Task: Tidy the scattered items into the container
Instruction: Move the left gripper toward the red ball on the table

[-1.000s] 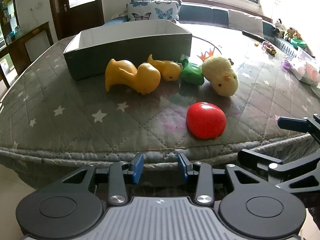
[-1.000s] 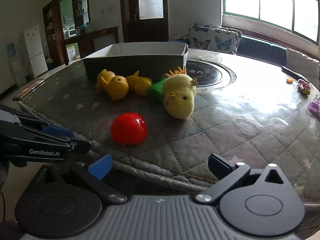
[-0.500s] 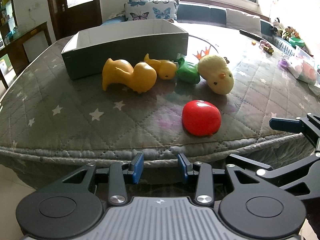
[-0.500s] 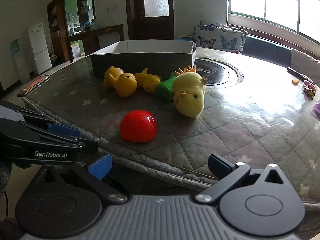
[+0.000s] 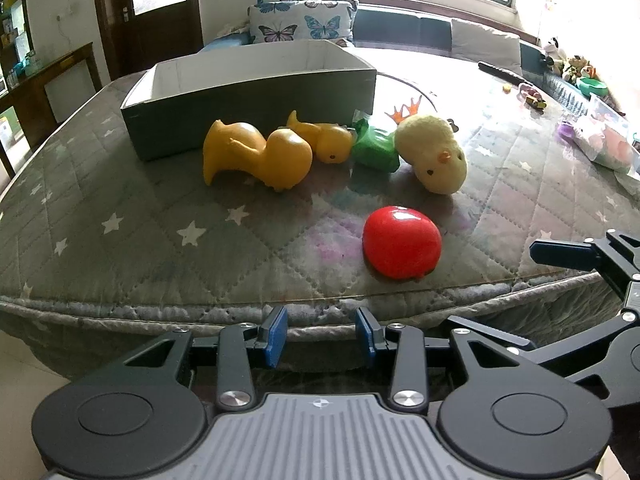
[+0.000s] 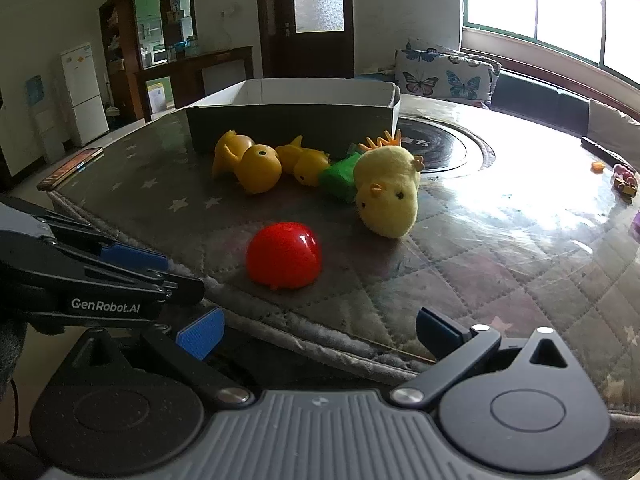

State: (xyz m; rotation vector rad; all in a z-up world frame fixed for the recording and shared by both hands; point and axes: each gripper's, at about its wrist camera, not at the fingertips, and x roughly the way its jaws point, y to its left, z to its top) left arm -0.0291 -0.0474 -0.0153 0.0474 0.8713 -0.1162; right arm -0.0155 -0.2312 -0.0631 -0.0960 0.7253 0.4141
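A dark open box (image 5: 248,92) (image 6: 296,120) stands at the back of the quilted table. In front of it lie a large yellow duck (image 5: 256,156) (image 6: 248,160), a small yellow duck (image 5: 326,140) (image 6: 306,162), a green toy (image 5: 376,150) (image 6: 340,178) and a yellow plush chick (image 5: 434,152) (image 6: 388,192). A red ball (image 5: 402,242) (image 6: 284,256) lies nearest, close to the table edge. My left gripper (image 5: 322,334) is open and empty below the edge. My right gripper (image 6: 320,332) is open wide and empty, also short of the edge.
Small toys and a plastic bag (image 5: 600,140) sit at the table's right side. A phone (image 6: 70,168) lies on the left corner. A round glass turntable (image 6: 448,148) is behind the chick. Cushions (image 5: 304,24) and a sofa lie beyond.
Both grippers have moved forward towards the table; the toys look larger and nearer. The toys have not moved.
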